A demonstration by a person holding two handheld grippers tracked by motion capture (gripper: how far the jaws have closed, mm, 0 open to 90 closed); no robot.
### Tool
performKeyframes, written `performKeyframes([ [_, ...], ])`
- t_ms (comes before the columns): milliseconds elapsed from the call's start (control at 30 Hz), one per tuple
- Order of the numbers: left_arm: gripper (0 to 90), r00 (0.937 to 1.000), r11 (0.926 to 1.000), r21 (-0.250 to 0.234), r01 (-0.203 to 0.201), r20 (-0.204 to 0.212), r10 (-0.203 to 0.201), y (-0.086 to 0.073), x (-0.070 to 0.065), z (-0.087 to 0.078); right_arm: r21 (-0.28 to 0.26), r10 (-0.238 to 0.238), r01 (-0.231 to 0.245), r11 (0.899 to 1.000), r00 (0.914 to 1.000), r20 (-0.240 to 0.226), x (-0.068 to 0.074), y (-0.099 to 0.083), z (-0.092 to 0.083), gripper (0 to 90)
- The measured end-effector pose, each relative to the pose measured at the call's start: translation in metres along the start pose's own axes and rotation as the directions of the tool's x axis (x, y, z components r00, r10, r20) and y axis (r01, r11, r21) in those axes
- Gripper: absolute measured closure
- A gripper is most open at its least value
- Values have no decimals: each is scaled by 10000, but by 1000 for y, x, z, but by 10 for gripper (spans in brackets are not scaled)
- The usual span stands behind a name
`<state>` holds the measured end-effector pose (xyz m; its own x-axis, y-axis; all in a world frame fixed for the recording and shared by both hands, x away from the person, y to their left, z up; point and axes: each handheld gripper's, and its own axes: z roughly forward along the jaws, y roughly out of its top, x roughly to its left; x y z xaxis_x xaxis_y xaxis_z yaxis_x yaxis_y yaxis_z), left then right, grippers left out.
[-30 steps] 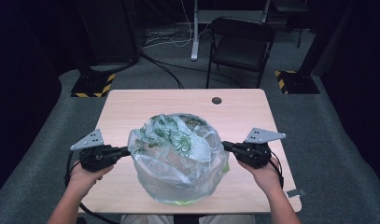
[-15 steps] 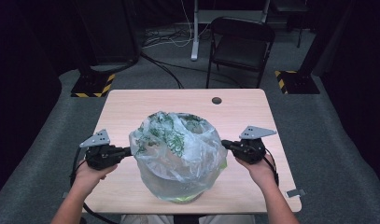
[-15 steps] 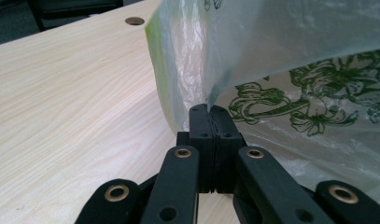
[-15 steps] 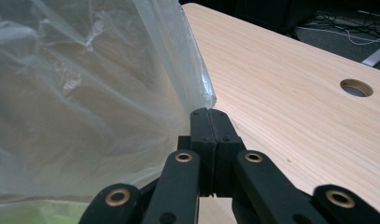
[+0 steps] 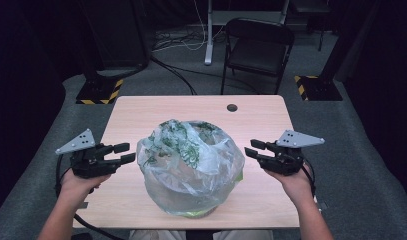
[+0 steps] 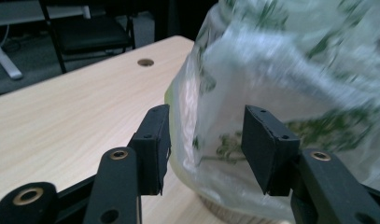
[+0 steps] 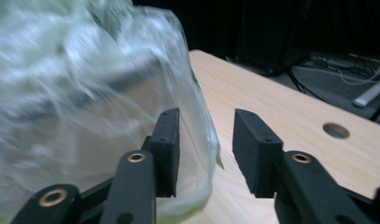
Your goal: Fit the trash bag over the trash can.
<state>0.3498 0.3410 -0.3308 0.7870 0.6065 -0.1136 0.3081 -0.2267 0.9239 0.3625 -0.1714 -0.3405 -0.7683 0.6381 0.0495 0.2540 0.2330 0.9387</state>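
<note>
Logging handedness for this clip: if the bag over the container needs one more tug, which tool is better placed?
Left, marginally. The left tool sits close beside the plastic bag, film right ahead of its open jaws. The right tool stands a little farther off. Both have just been opening, nothing between the jaws.

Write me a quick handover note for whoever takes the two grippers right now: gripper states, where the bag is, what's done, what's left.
Left gripper: jaws have just been opening, nothing clamped, just left of the plastic bag.
Right gripper: jaws also just opening, empty, just right of the bag.
Bag: green-printed clear plastic, draped over a round container mid-table.
Done: both sides of the bag released.
Left: probably check the bag sits evenly; regrip if not.
</note>
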Motion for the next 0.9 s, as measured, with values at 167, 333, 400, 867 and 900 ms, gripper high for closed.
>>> performKeyframes([
  [167,474,9993,9992,-217,-340,120,342,18,-10,-2,-314,-155,134,9994,9976,-670,8,17,-2,548],
  [333,454,9980,9977,-415,-540,310,553,32,-17,1,-473,-364,303,9984,9903,-1340,17,30,3,528],
  [400,450,9972,9971,-482,-586,433,607,36,-20,5,-605,-514,422,9973,9859,-1590,22,33,5,526],
  [867,444,9865,9934,91,-1141,1197,1122,38,-41,41,-28,-1607,1651,9863,9561,-2451,55,34,31,529],
  [900,442,9861,9934,80,-1144,1220,1126,39,-41,42,75,-1707,1776,9841,9556,-2401,55,36,30,520],
])
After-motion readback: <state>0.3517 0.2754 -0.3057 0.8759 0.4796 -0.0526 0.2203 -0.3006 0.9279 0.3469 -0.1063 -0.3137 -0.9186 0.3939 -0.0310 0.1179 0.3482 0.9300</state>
